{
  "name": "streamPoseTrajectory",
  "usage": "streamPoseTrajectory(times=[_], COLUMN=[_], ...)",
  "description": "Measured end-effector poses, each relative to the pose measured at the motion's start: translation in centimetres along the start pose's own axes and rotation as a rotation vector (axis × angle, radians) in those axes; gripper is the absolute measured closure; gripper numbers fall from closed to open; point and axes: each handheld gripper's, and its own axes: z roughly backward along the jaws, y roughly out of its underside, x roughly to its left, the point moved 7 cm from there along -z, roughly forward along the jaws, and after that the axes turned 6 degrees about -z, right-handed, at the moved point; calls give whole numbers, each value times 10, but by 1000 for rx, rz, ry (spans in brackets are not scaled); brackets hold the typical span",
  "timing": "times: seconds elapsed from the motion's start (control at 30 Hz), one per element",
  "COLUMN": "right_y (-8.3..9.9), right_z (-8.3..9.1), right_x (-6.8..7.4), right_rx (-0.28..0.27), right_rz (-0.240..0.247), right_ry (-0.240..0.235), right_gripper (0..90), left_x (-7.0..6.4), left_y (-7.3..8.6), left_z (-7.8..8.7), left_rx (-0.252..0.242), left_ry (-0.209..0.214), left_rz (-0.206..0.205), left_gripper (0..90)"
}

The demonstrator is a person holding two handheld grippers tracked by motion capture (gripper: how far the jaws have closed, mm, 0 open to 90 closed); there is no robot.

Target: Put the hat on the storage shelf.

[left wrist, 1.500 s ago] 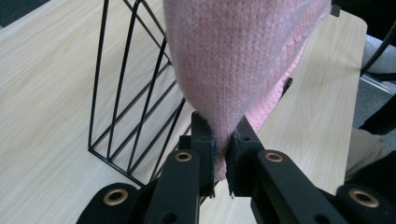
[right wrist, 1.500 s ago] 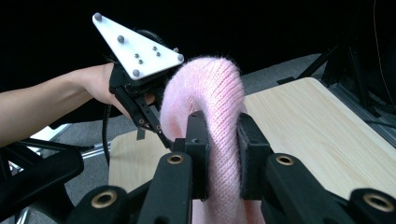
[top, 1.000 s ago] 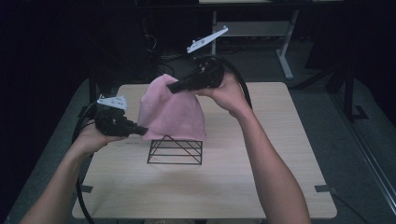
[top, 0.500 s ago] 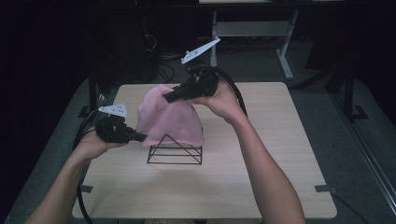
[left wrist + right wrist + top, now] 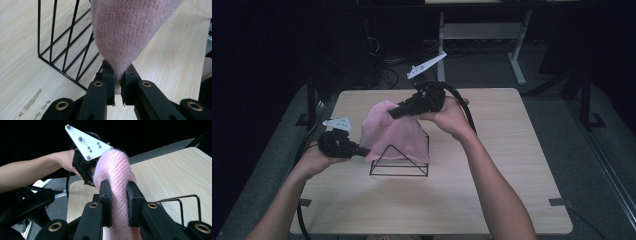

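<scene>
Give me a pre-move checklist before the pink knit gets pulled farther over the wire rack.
1. Left claw grip: shut on a low corner of the pink knit: ok.
2. Right claw grip: clamped on a thick fold at the top of the knit: ok.
3. Knit over the wire rack: draped over the back part, front triangle bare: not ok yet.
4. Rack standing flat on the table: ok.
5. Knit snagged on a rack wire: cannot tell.
6. Table around the rack free of other things: ok.
</scene>
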Motion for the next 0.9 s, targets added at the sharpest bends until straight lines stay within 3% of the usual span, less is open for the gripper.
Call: streamPoseTrajectory(times=[0.53, 0.73, 0.9], right_y=[16, 28, 38], right_z=[-18, -25, -28], right_x=[1, -3, -6], right_rx=[31, 44, 48], right_rz=[-4, -21, -31], right_ry=[-28, -42, -53], right_gripper=[769, 764, 759], left_x=[5, 6, 6], left_y=[21, 28, 33], left_z=[-11, -17, -25], left_rx=[30, 74, 66], left_ry=[-4, -20, -14], left_rz=[24, 17, 33], left_gripper=[834, 834, 834])
